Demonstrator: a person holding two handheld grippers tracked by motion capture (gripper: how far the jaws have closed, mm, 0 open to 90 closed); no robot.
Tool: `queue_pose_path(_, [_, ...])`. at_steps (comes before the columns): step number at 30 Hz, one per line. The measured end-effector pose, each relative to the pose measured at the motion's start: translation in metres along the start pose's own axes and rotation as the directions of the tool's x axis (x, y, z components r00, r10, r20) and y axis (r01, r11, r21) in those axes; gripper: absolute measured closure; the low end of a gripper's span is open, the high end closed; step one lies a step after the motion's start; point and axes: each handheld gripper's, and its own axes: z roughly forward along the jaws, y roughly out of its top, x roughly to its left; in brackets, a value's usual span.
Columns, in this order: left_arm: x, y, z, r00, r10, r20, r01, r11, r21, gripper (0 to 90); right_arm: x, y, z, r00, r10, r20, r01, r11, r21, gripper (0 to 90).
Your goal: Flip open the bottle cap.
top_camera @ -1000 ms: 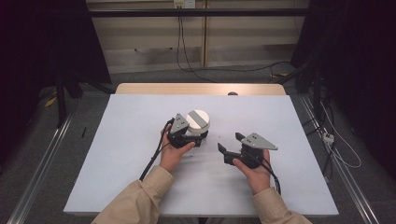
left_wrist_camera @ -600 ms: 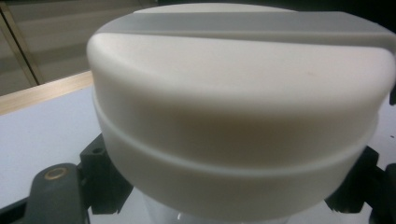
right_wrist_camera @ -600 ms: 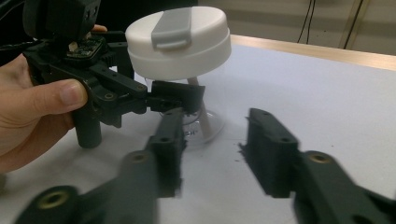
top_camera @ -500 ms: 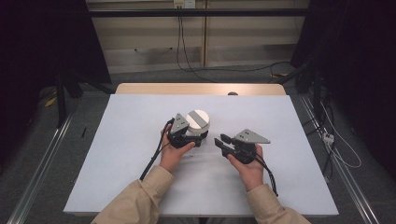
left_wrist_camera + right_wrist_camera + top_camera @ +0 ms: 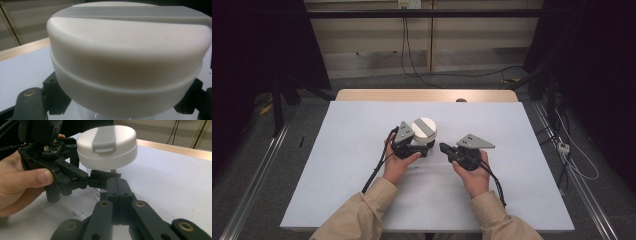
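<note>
One table, covered in a white sheet, carries everything in the high view, with both sleeved forearms coming in from below. One container, clear-bodied under a broad white lid, stands between the jaws of the left gripper, which pinch its clear body just below the lid. The left gripper view shows the lid's smooth side wall and seam close up; the right gripper view shows the single grey flip tab on top. The right gripper has just been closing and its jaws are pressed together with nothing between, tips just beside the container's base
</note>
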Motion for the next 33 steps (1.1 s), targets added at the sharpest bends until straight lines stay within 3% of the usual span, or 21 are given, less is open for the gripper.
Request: queue_pose_path(33, [0.000, 0.000, 0.000, 1.0000, -0.008, 0.002, 0.008, 1.0000, -0.003, 18.5, 0.006, 0.023, 0.017, 0.9989, -0.046, -0.012, 0.047, 0.999, 0.021, 90.0])
